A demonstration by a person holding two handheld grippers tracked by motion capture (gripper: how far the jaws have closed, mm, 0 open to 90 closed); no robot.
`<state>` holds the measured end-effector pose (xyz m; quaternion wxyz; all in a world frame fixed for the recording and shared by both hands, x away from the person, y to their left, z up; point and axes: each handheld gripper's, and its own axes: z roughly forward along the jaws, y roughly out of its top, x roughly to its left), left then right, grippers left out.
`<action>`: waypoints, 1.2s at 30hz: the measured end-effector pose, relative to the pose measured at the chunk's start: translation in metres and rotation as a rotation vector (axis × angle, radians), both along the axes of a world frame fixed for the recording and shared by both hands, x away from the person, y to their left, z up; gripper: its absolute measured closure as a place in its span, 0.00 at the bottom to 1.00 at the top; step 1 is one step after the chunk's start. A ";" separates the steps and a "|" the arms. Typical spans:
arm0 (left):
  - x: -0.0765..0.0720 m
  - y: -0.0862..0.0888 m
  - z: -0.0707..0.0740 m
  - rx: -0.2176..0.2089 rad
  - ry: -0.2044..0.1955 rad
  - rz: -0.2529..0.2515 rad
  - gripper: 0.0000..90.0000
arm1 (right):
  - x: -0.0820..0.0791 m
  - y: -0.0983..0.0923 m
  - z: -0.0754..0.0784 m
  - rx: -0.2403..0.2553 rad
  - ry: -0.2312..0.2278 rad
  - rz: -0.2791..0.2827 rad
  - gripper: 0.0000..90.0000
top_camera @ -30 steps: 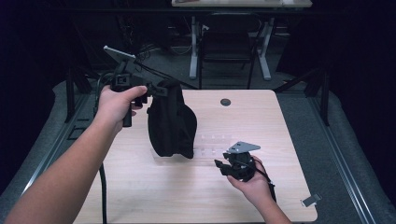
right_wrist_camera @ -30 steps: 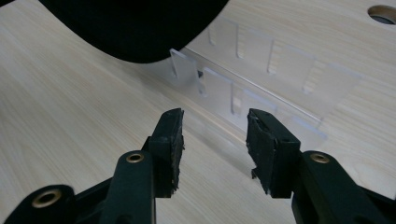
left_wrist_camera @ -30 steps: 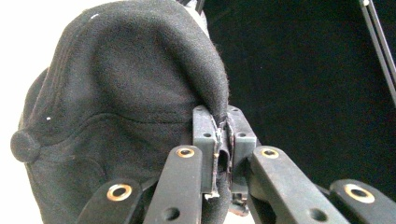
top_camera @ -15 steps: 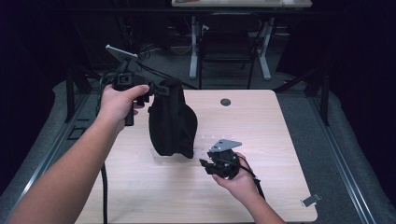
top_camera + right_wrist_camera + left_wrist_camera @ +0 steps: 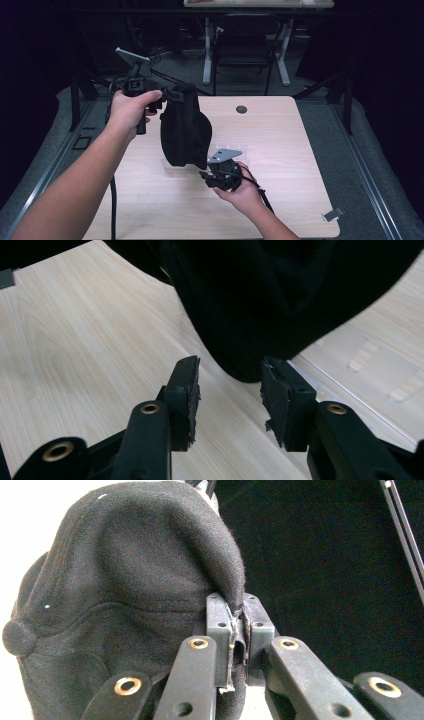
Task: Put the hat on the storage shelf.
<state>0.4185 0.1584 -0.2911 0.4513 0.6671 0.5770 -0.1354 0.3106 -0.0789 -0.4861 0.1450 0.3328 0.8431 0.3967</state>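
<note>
A: What's the thing being worked on?

B: A black cap (image 5: 184,131). It hangs above the wooden table (image 5: 290,150), left of the middle, with its lower edge just over the board. In the left gripper view the cap (image 5: 125,595) shows soft, felt-like cloth with a small round button at its left edge.

A: What holds it up?

B: The left gripper (image 5: 170,94). Its jaws are pressed together on a fold of the cap's upper edge; in the left gripper view (image 5: 235,640) the cloth is pinched flat between the two pads, with no gap showing. The person's left hand grips the handle, raised over the table's far left side.

A: And the other one?

B: The right gripper (image 5: 206,176) is low, just beside the bottom of the cap, held in the right hand close to the tabletop. Its jaws stand apart. In the right gripper view (image 5: 230,392) the cap's dark lower edge (image 5: 260,305) hangs just beyond the gap between the pads, and neither pad touches it.

A: Anything else around?

B: A small dark round spot (image 5: 241,109) in the table's far part, well apart from the cap, and a small grey clip (image 5: 333,214) at the near right corner.
</note>
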 end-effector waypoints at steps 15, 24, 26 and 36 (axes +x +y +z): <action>-0.004 -0.006 0.002 0.007 -0.002 -0.003 0.95 | 0.006 0.015 -0.001 -0.019 -0.010 -0.017 0.77; -0.005 -0.012 0.005 0.007 -0.007 -0.020 0.95 | 0.004 0.010 0.000 -0.025 -0.030 -0.003 0.83; -0.005 -0.014 0.006 0.012 -0.011 -0.028 0.95 | 0.003 0.008 0.000 -0.021 -0.029 0.000 0.84; -0.004 -0.028 0.008 0.008 -0.014 -0.035 0.95 | 0.008 -0.005 -0.003 0.060 0.005 0.013 0.86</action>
